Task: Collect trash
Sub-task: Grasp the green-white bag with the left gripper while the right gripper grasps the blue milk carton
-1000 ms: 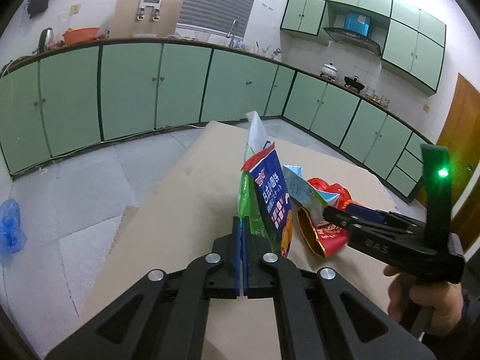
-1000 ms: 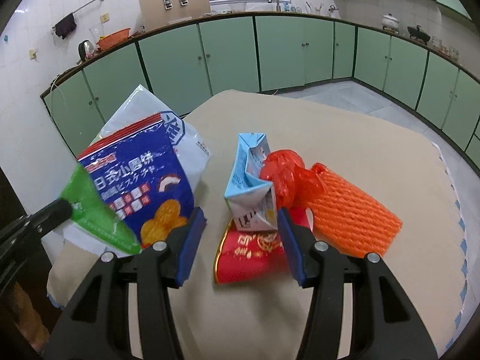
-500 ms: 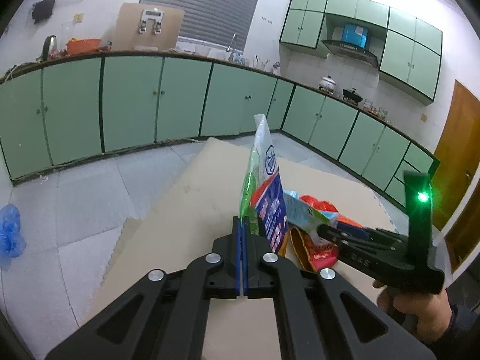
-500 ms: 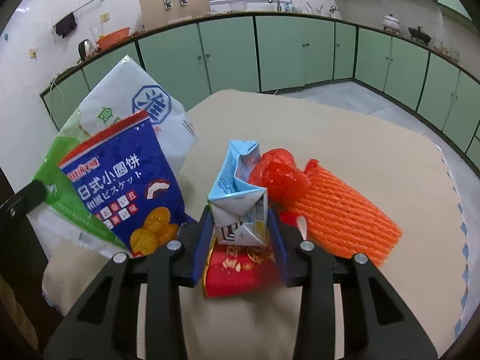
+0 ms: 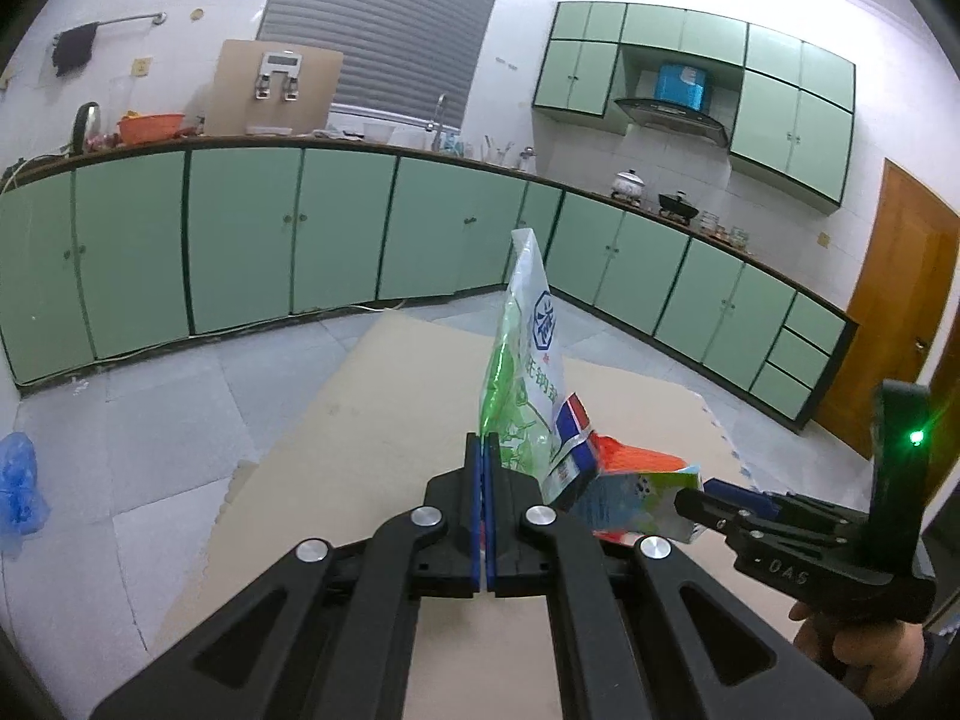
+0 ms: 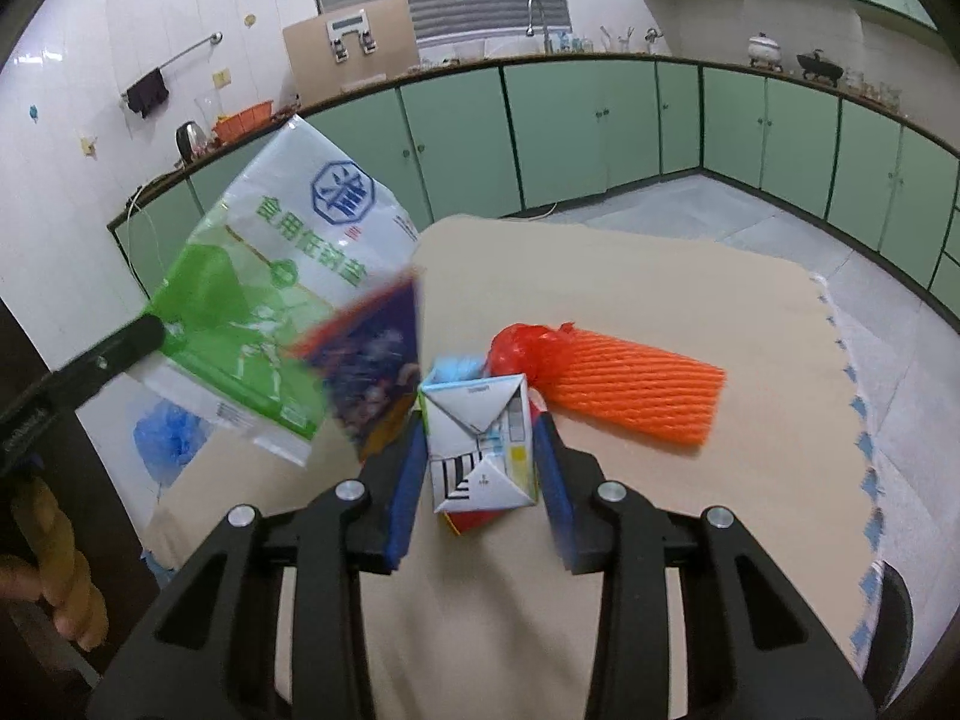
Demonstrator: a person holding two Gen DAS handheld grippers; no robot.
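Note:
My left gripper (image 5: 483,450) is shut on the green corner of a white and green salt bag (image 5: 528,360), held up in the air; it also shows in the right wrist view (image 6: 282,300). A blue snack bag (image 6: 375,363) hangs in front of it, blurred. My right gripper (image 6: 480,456) is shut on a crushed white and blue drink carton (image 6: 480,444), lifted above the beige table (image 6: 600,300). The carton shows in the left wrist view (image 5: 642,501) too. A red wrapper (image 6: 468,519) shows under the carton.
An orange foam fruit net (image 6: 636,384) with a red plastic bag (image 6: 519,348) lies on the table behind the carton. A blue plastic bag (image 5: 18,492) lies on the floor at left. Green cabinets (image 5: 240,240) line the walls.
My right gripper closed on the carton and lifted it off the table. My left gripper raised the salt bag higher; the blue snack bag is swinging.

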